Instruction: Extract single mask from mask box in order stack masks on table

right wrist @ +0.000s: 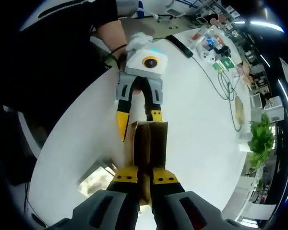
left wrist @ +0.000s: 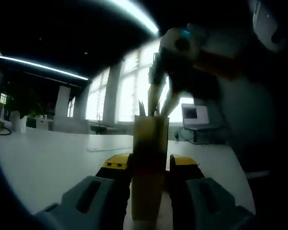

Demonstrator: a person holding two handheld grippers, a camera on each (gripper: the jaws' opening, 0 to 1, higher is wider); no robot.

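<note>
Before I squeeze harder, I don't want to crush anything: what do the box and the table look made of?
The mask box looks like thin brown cardboard, matte, with folded flap edges at its open top; probably crushable. The table seems a hard, smooth white top with a faint sheen, perhaps laminate; its material is uncertain.

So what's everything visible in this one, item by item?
mask box: one, tan cardboard, upright on the table between both grippers
table: one, white, under the box
laptop: one, screen lit, far side of the table
windows: a bright row, behind the table
ceiling light strips: two, white, overhead
cables: several, dark, trailing across the table
plant: one, green, past the table edge
small clutter: mixed colours, far table end, too small to identify
person's forearm: one, dark sleeve, behind the left gripper
left gripper: grey with yellow tips, clamping the box
right gripper: grey with yellow tips, at the box's open top
</note>
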